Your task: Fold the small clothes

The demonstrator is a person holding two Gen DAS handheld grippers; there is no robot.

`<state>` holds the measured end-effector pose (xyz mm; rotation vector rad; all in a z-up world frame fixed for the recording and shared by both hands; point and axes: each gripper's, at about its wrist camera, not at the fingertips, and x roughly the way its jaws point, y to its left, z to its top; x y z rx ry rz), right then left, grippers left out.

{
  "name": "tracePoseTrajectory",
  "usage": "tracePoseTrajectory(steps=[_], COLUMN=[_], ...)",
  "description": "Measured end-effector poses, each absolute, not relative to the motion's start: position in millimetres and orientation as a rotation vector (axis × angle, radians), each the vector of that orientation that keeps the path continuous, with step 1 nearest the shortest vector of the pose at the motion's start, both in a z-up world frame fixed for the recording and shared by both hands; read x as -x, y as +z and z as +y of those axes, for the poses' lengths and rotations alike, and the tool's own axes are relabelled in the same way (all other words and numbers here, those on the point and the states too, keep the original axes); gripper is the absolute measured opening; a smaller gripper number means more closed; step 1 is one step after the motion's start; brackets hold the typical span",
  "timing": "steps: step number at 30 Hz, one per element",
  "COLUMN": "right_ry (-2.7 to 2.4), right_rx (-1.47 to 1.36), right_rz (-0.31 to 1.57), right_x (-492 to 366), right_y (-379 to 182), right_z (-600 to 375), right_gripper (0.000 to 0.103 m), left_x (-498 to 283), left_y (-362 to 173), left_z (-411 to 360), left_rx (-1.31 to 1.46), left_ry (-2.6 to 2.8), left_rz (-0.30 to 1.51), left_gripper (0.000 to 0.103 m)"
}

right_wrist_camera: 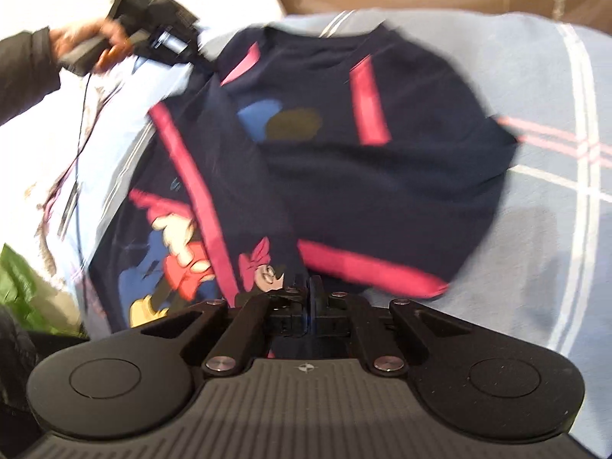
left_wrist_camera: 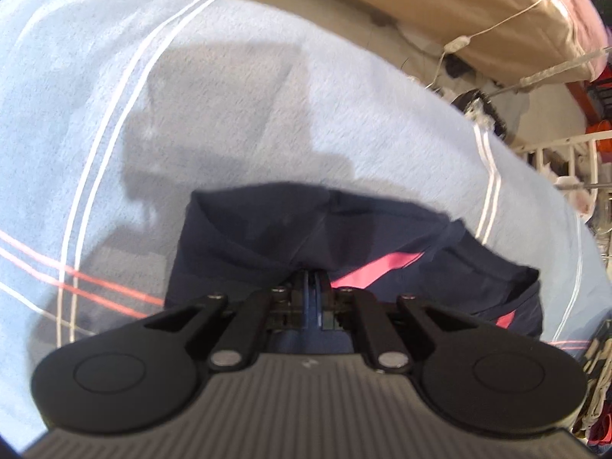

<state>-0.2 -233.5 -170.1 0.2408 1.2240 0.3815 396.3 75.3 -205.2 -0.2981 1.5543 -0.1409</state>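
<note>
Navy shirt with pink stripes lay on pale blue blanket, center frame. Left gripper pinched far shirt edge; right gripper pinched near hem by cartoon print. Both jaws pressed together on cloth, likely to carry a fold across.

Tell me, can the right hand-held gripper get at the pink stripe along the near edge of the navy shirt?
Probably yes. The right hand-held gripper is shut at the navy shirt, apparently pinching it, and the pink stripe lies uncovered just beside it. It would have to open first.
</note>
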Motion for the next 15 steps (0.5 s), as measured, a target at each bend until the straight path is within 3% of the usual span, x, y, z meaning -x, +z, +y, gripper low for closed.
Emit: tracePoseTrajectory(steps=[5,7,8,9,10,11,12,15], right_ry=[0.318,0.280,0.252,0.232,0.216,0.208,0.198,0.168], right_rx=[-0.213,-0.158,-0.169,-0.191,-0.203,-0.206,-0.213,-0.304], right_rz=[1.230,1.213,1.211,1.201,1.174,1.143,1.121,1.093], right_x=[-11,-14,-16,-15,-11,-5,0,15], right_y=[-186,-189,-188,-185,-179,-172,-167,-159], right_z=[-244,-243,-246,-248,-250,-251,-250,-248], right_gripper=[0.003,0.022,0.036,0.055,0.063,0.074,0.076,0.080], left_x=[-401,-399,-397,-394,-390,-383,-373,-326], left_y=[-204,-199,-194,-187,-179,-173,-163,-141], left_z=[71,71,69,67,65,64,63,65], left_rx=[0.287,0.275,0.253,0.225,0.190,0.142,0.078,-0.160], left_ry=[-0.138,-0.127,-0.142,-0.172,-0.215,-0.262,-0.299,-0.367], left_rz=[1.502,1.468,1.448,1.438,1.439,1.428,1.395,1.296], left_gripper=[0.004,0.007,0.017,0.039,0.056,0.082,0.094,0.102])
